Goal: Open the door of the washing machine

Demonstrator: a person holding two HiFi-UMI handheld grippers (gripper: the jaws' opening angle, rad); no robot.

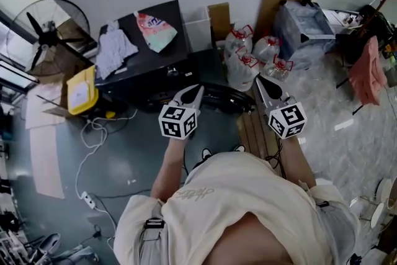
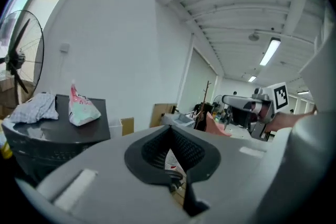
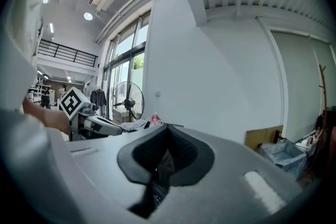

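You are holding your left claw [image 1: 197, 89] with its jaws pressed together on nothing, and your right claw [image 1: 260, 80] likewise closed and empty. The black washing machine [image 1: 144, 69] is sitting below and ahead of the left claw, touching neither.

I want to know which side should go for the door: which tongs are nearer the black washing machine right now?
Left. The left tongs hang just off the near edge of the black washing machine in the head view; the right tongs are farther right, by the tied plastic bags.
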